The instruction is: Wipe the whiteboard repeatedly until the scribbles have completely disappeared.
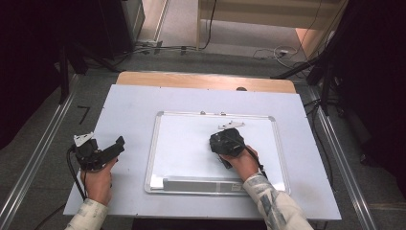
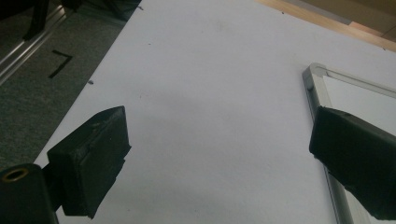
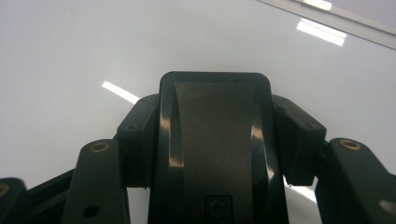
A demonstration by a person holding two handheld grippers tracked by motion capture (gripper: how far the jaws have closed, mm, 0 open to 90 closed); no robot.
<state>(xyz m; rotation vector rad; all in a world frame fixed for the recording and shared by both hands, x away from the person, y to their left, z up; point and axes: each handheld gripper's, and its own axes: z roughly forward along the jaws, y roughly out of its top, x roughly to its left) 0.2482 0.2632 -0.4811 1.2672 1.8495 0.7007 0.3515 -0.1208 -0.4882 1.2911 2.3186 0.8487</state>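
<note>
A white whiteboard (image 1: 186, 143) with a silver frame lies flat in the middle of the table. My right gripper (image 1: 225, 141) is low over its right half, held by a hand in a patterned sleeve. In the right gripper view the right gripper (image 3: 217, 107) is shut on a black block that looks like a board eraser (image 3: 215, 140), with the jaws pressed against its two sides and the glossy board surface (image 3: 70, 70) just beyond. My left gripper (image 1: 117, 143) rests left of the board over the pale table sheet (image 1: 129, 105). The left gripper (image 2: 217, 126) is open with nothing between its jaws.
The board's silver frame corner (image 2: 317, 84) lies beside the left gripper's right jaw. A grey tray strip (image 1: 201, 184) runs along the board's near edge. Beyond the table's wooden back edge (image 1: 206, 80) are floor cables (image 1: 268, 51) and dark stands. Metal rails (image 1: 33, 158) flank the table.
</note>
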